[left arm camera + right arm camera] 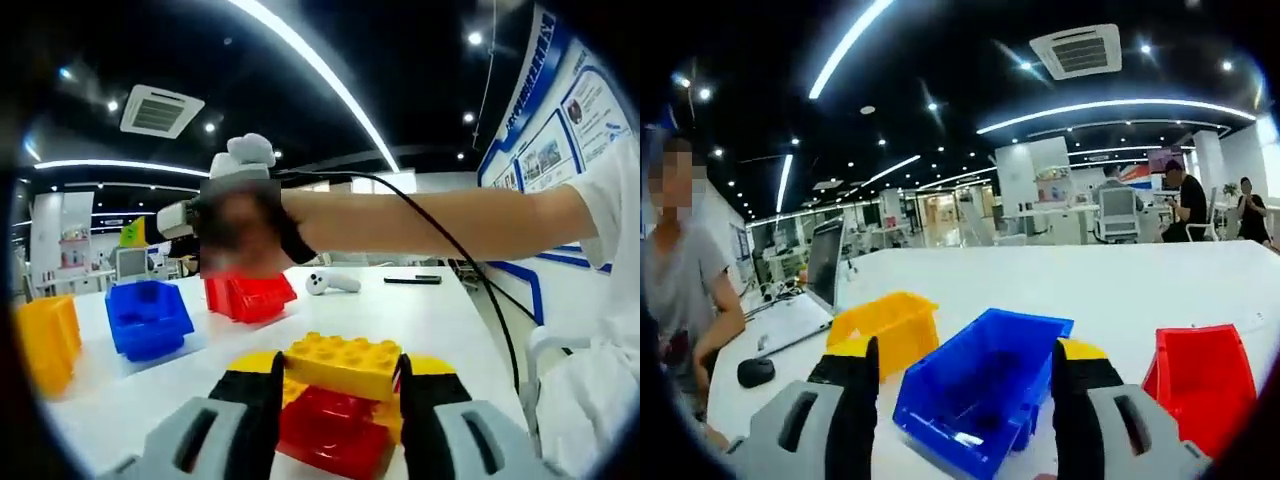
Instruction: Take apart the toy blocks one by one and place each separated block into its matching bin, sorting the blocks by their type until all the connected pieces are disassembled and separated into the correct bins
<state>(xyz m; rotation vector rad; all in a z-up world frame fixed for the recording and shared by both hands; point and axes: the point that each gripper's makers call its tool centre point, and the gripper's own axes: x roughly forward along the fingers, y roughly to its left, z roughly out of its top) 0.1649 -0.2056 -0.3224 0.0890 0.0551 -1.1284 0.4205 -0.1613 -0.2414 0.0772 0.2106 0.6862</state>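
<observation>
Between the left gripper [335, 400] pinching it sits a yellow block [343, 364] stacked on red; right gripper [965, 400] spread.

The counter [430, 310] is viewed low and close from the left gripper view, bins at ten o'clock. The blue bin [975, 395], yellow bin [885, 330] and red bin [1200, 385] are seen nearer from the right gripper view; all three are shared.

Yellow bin [885, 325], blue bin [980, 390], red bin [1200, 385]; yellow block [343, 365] on red block [330, 430].
</observation>
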